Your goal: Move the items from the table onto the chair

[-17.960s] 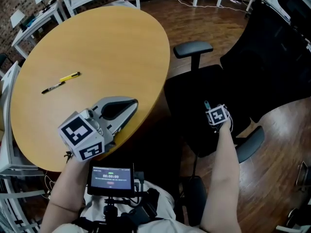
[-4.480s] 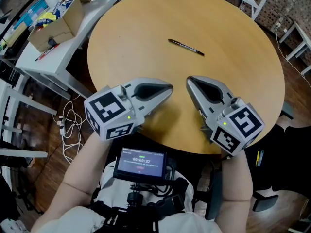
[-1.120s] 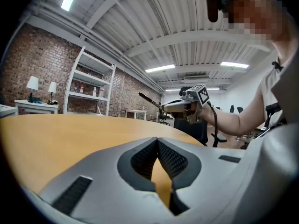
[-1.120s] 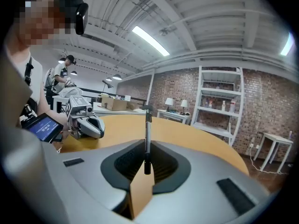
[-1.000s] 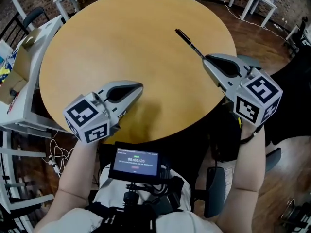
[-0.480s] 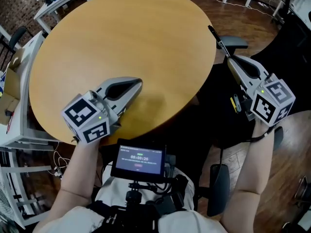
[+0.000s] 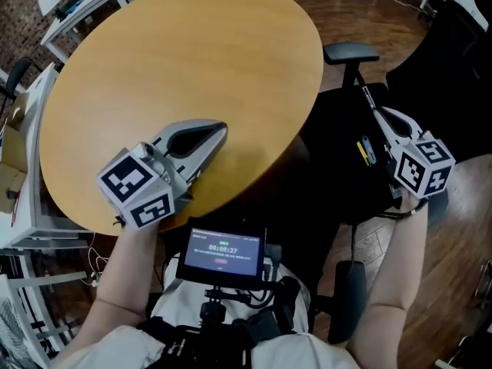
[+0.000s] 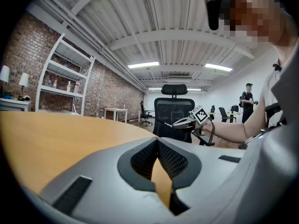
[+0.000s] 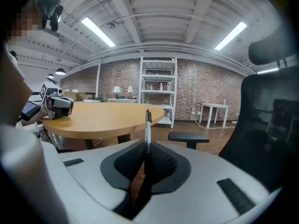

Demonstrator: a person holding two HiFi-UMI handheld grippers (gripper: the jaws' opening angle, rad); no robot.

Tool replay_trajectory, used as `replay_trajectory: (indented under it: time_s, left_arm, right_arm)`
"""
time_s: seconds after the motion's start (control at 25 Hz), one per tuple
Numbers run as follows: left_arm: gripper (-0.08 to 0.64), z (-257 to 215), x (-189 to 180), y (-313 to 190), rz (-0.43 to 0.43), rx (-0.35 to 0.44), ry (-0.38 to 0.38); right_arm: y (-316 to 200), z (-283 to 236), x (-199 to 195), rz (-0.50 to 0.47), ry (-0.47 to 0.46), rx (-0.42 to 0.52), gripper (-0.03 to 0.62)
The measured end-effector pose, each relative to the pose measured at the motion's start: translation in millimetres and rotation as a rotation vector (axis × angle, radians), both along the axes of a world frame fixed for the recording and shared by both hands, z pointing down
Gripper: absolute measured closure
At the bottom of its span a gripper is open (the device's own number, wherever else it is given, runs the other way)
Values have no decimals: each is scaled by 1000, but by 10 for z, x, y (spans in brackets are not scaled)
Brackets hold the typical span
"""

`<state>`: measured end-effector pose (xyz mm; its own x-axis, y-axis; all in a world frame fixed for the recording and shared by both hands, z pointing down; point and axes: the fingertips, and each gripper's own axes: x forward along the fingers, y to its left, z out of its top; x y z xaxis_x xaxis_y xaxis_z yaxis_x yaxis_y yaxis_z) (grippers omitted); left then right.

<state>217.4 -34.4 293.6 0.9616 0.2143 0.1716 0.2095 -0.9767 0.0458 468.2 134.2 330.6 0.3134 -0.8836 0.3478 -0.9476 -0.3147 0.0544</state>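
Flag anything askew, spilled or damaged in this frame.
Nothing stands out. The right gripper is shut on a black pen over the chair, where a yellow pen lies on the seat. No spill or damage.

Round wooden table [image 7: 192, 60] is standing on the dark plank floor [image 7: 384, 6], its light tan top carrying a soft shadow near the close edge. Black office chair [image 7: 330, 183] is standing on the same floor just beside the table's right edge, with one armrest [image 7: 350, 52] sticking out near the rim. On the chair seat a yellow pen [image 7: 362, 151] is lying, and a bluish-grey pen [image 7: 371, 151] is lying just beside it, roughly parallel; whether they are touching cannot be told. White desks [image 7: 77, 2] are standing on the floor beyond the table.
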Motion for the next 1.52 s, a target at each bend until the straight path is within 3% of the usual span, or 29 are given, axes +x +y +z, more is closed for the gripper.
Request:
replay_trajectory:
  time_s: [0.2,0.4,0.64,0.96,1.08,1.16,1.32,1.48,1.52]
  left_arm:
    - [551,-6,43,35,19,-5,5]
    - [551,36,67,87,31,3,-4]
    - [551,-2,208,231,40,8,1]
    - [551,-44,234,274,43,12,3]
    - [551,-49,219,280,43,13,3]
    - [551,-51,217,280,44,14,3]
    - [551,-34,244,270,37,13,-2]
    - [551,-50,275,275,45,8,4]
    - [551,-43,271,272,46,8,3]
  right_arm:
    - [177,471,153,85,-35,-77,548]
    - [388,1300,353,184,-83,-201,548]
    - [900,2406,671,324,-130,-438,548]
    - [1095,2986,751,344,-109,-608,545]
    - [1112,3030,768,355,-92,-618,541]
    - [1093,2961,787,362,-56,-610,465]
    - [1099,2812,845,383,-11,-604,457]
    - [998,2379,852,392,13,-494,460]
    - [936,2214,836,395,32,-453,496]
